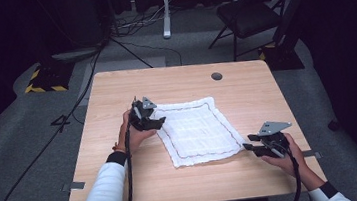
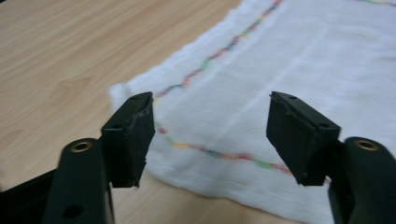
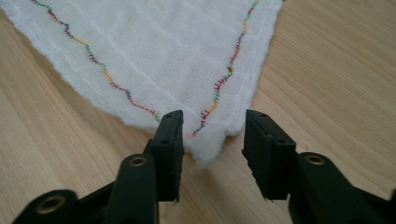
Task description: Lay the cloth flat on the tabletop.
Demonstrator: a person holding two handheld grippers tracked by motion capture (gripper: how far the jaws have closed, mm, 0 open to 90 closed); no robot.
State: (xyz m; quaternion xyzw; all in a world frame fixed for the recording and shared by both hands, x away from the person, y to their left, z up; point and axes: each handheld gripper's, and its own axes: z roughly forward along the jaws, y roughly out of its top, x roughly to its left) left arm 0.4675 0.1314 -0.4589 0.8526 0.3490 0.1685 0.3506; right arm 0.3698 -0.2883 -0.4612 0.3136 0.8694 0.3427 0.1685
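One wooden table (image 1: 124,181) carries the work, and on it lies one white cloth (image 1: 197,131), spread flat near the middle with a single line of multicoloured stitching running round inside its four edges. The cloth sits slightly turned, its corners pointing toward the table's sides rather than squarely along them. Beyond the table stand one dark folding chair (image 1: 248,15) on the grey floor and one yellow-and-black striped base (image 1: 44,82) at the left. One small grey round cap (image 1: 216,76) is set in the tabletop near its far edge. Two grippers are in play, one in each hand. The left gripper (image 1: 154,121) hovers at the cloth's left corner; in the left gripper view its two black jaws stand wide apart above that corner, with nothing pinched between them. The right gripper (image 1: 251,143) sits at the cloth's near right corner; in the right gripper view its two jaws are parted on either side of the corner's tip, the fabric lying loose between them without either pad pressing on it. Two cables trail back from the grippers along the person's forearms.
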